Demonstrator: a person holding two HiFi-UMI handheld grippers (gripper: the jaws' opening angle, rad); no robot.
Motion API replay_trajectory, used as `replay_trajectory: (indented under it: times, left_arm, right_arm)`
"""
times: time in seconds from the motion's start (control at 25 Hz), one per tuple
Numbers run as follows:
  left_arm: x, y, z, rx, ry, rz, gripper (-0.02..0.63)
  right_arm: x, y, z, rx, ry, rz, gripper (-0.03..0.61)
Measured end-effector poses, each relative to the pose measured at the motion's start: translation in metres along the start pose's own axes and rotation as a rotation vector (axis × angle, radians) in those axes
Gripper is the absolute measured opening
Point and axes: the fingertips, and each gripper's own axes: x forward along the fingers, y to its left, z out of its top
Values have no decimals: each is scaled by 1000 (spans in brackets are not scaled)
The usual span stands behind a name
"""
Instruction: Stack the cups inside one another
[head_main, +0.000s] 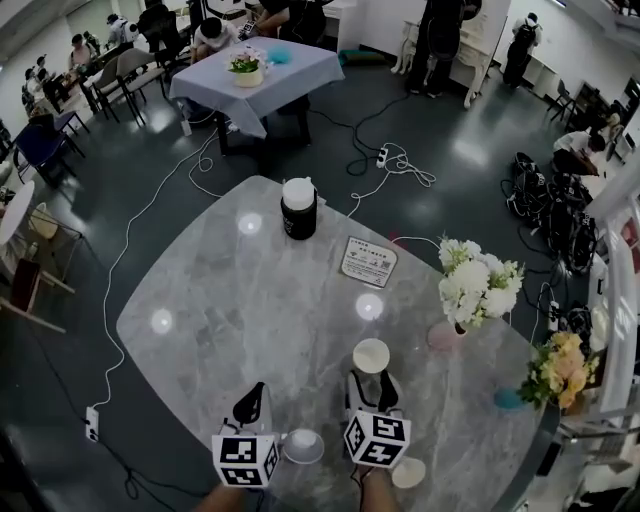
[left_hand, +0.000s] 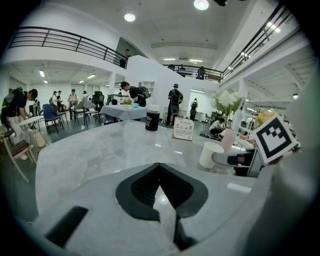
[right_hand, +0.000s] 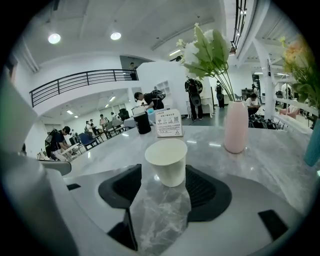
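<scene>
Presently right gripper (right_hand: 165, 186) open, cup (right_hand: 166, 161) standing between its fingers (right_hand: 206, 187), ungripped; left gripper (left_hand: 160, 169) closed, empty. Step: grasping. Next: close squarely, then lift.

Office atrium: worktables (head_main: 305, 70), mezzanine railing (left_hand: 65, 42)

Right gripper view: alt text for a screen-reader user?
A white paper cup stands upright on a grey marble table between the open jaws. Behind it: a pink vase of white flowers, a printed card and a dark container.
</scene>
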Motion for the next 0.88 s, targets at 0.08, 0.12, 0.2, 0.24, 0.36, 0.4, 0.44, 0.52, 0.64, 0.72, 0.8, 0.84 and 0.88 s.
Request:
replay_trajectory:
  times: [0.08,0.12,0.2,0.24,0.36,0.4,0.44,0.52,0.64,0.72,0.8,0.84,0.88]
  left_arm:
    - [3,3,-1,-2,6,5,-3]
    - [4,5,-1,-2,8,7,-5]
    - [7,8,-1,-2,13,12,-3]
    - [8,9,-2,-2,16,14,-3]
    - [11,12,-4,-3,23,17,-3]
    - [12,13,-5,-3,25,18,-4]
    - [12,13,-6,-3,26,18,-4]
    - [14,14,-8,-2,29,20,-3]
    - [13,15,-9,-4,36,22,-4]
    - [13,16,-10,-8,37,24,-3]
    - [13,16,-11,-10,38,26,-4]
    - [13,16,-11,-10,38,27,-5]
    - [14,16,-11,-10,38,27,-4]
  right_arm:
    - [6,-1,-1,-9,4,-6,236]
    - [9,-2,-1,-10,3,-6,238]
    - [14,-2,0,-10,-3,-8,242]
    - [16,-3,0,-10,-6,-9,242]
    - [22,-5,0,-21,-11,-16,245]
    - [24,-5,0,-24,-13,-18,245]
    - [26,-6,0,-27,-15,-20,245]
    - [29,-7,0,-31,-19,-25,245]
    - [31,-7,1,-32,-21,-27,244]
    - [31,-8,0,-32,-21,-29,244]
    - [31,-9,0,-33,-24,-34,244]
    - [31,-9,0,-33,-26,-36,244]
    - [32,-9,1,-31,-27,-36,244]
